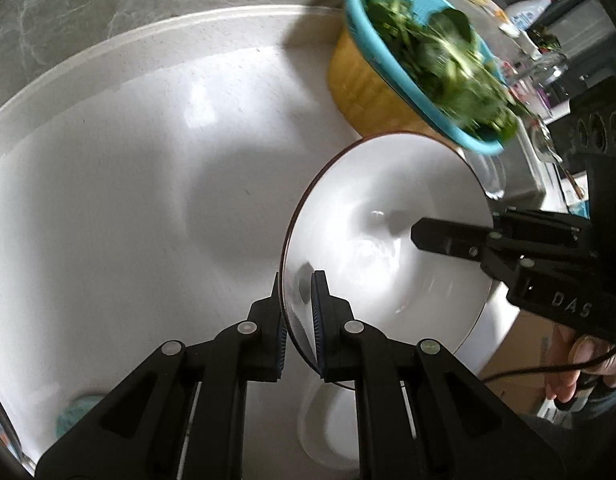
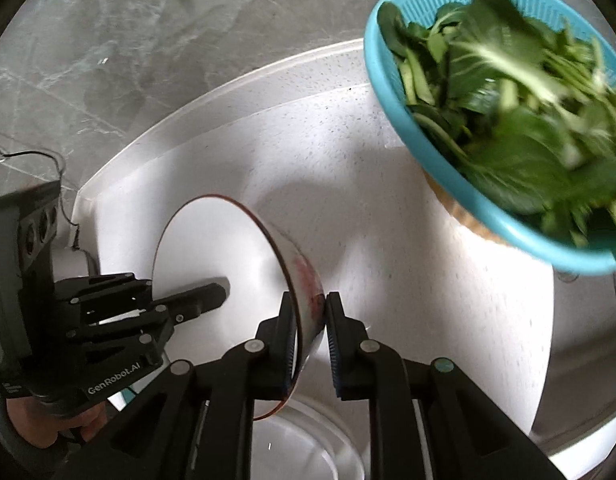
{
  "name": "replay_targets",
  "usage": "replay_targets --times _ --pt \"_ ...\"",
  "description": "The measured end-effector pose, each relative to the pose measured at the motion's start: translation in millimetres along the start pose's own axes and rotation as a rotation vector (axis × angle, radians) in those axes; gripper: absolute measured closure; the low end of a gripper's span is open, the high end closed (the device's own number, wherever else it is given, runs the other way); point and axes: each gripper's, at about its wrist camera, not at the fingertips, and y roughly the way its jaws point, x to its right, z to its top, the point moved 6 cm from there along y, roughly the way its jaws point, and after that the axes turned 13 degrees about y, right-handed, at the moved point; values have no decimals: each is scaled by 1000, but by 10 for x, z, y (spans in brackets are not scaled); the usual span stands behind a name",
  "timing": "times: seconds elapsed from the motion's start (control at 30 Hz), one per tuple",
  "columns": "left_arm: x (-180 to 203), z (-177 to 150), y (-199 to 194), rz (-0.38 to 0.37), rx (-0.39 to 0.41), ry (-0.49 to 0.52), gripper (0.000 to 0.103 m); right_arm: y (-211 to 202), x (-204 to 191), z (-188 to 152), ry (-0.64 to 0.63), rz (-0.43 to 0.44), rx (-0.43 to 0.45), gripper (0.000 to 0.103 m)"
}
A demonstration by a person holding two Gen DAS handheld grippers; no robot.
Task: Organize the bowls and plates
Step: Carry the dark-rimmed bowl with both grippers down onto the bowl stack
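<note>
The left claw (image 1: 295,320) was clamped on the near rim of a white bowl (image 1: 388,220), one finger inside and one outside. The right claw (image 2: 312,320) pinched the opposite wall of that same bowl (image 2: 211,240), which hung tilted on its side above the white surface (image 1: 107,180). Directly beneath it lay another white dish (image 2: 308,440). Farther back, a blue colander (image 2: 388,80) full of leafy greens (image 2: 508,100) sat on a yellow base (image 1: 360,80), near the grey marbled wall (image 1: 107,0).
</note>
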Motion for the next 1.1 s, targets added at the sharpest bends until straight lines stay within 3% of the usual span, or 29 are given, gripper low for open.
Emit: replay_targets --times 0.13,0.43,0.63,0.93,1.1 --pt "193 -261 -71 -17 -11 -6 94 -202 18 -311 -12 4 -9 84" --pt "586 -900 -2 -41 -51 -31 94 -249 186 -916 -12 4 -82 84" --pt "782 -1225 168 -26 -89 -31 94 -194 324 -1138 -16 -14 -115 84" --pt "914 -1297 378 36 -81 -26 94 -65 348 -1284 -41 -53 -124 87" --pt "806 -1310 398 51 -65 -28 94 32 319 -1349 -58 -79 -124 88"
